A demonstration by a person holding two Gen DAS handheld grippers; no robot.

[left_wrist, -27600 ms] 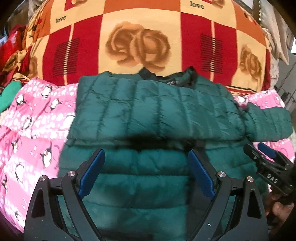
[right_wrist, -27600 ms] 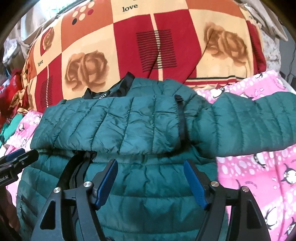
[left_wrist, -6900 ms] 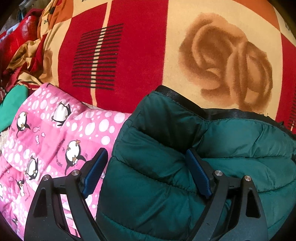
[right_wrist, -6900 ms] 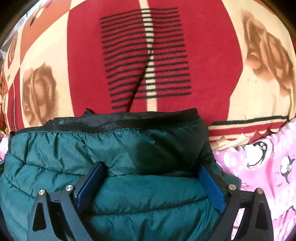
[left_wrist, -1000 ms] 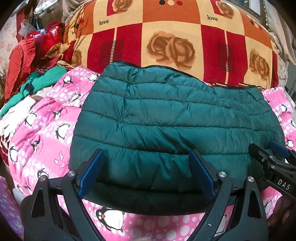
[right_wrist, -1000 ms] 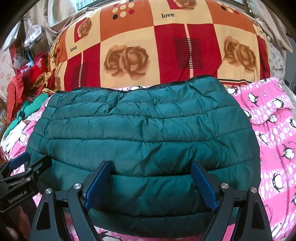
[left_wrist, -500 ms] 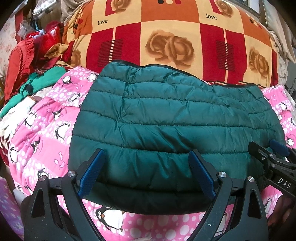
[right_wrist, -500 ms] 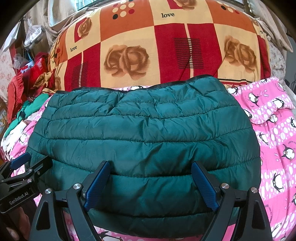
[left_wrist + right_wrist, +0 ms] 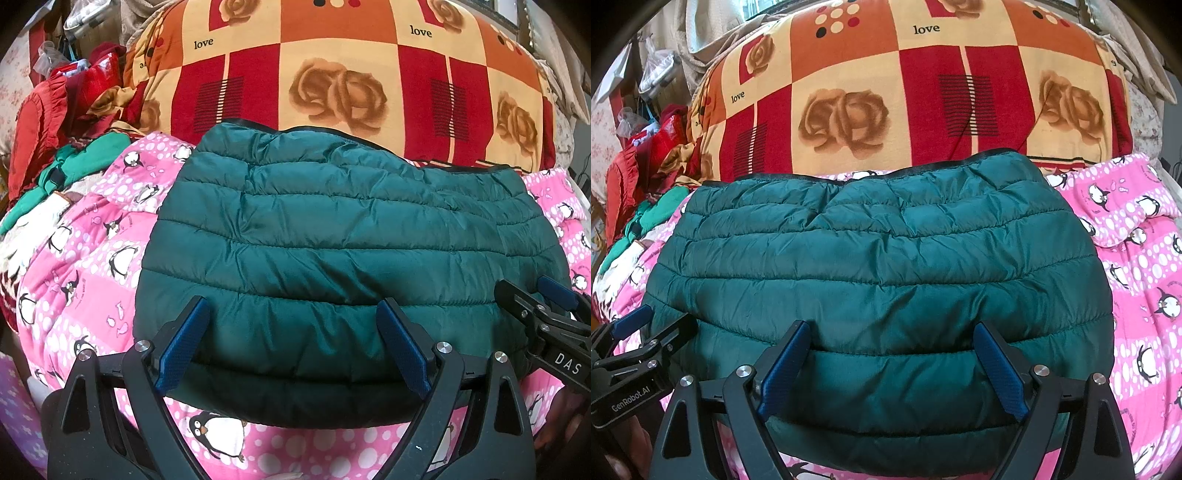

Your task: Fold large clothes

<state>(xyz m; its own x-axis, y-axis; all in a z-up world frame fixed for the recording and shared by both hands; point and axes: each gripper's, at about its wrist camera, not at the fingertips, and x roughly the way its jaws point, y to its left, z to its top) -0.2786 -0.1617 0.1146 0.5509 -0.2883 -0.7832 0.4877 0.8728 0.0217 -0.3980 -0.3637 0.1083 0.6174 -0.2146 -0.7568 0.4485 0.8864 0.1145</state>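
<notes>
A dark green quilted puffer jacket (image 9: 332,236) lies folded into a wide rectangle on the pink penguin bedspread (image 9: 92,258); it also shows in the right wrist view (image 9: 871,266). My left gripper (image 9: 291,332) is open and empty, held just above the jacket's near edge. My right gripper (image 9: 890,354) is open and empty above the same near edge. The right gripper also shows at the right edge of the left wrist view (image 9: 546,317). The left gripper also shows at the left edge of the right wrist view (image 9: 639,339).
A large red, orange and cream rose-pattern blanket (image 9: 332,74) is piled behind the jacket. Red and green clothes (image 9: 55,147) are heaped at the far left. The pink bedspread (image 9: 1137,277) extends to the right of the jacket.
Almost nothing has moved in the last second; both grippers have stayed open over the near edge. Since the older frames the jacket was folded up, with its sleeves and collar tucked inside.
</notes>
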